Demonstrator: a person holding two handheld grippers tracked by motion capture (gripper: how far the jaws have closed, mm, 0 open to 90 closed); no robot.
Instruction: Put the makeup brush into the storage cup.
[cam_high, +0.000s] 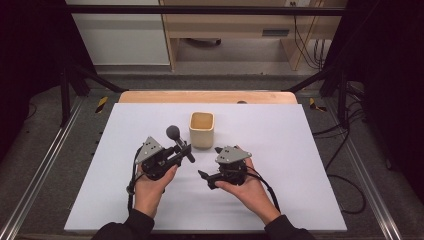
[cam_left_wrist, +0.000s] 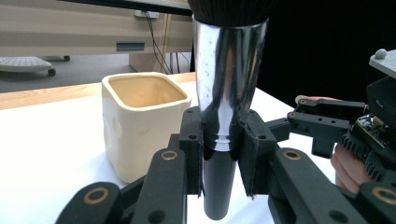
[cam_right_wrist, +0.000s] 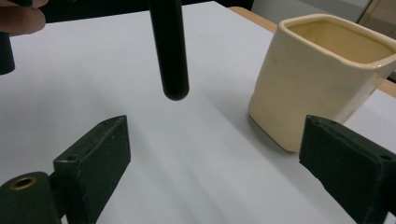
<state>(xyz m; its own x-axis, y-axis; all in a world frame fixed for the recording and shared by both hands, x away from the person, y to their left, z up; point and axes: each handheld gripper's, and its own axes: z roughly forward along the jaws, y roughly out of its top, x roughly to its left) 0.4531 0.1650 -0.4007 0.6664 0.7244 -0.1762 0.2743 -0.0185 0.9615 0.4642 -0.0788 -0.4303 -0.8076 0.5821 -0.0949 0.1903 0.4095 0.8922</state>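
Left hand-held gripper (cam_high: 181, 149): clamped on the black-handled, chrome-collared makeup brush (cam_left_wrist: 227, 93), long axis upright (bristles up). Cream square ceramic cup (cam_high: 202, 129) just beside, nearer this hand; right hand-held gripper (cam_high: 211, 165) gapes empty.

Brush held up off the table, just left of the cup

The cup (cam_high: 202, 129) stands on the table (cam_high: 300, 165), near its middle. The brush (cam_high: 179, 140) sits just to the cup's left, clamped in the left gripper (cam_high: 176, 151), bristles up and away from the person, handle end clear of the table. The right gripper (cam_high: 211, 162) lies in front of the cup and right of the brush, apart from both, nothing between its jaws.
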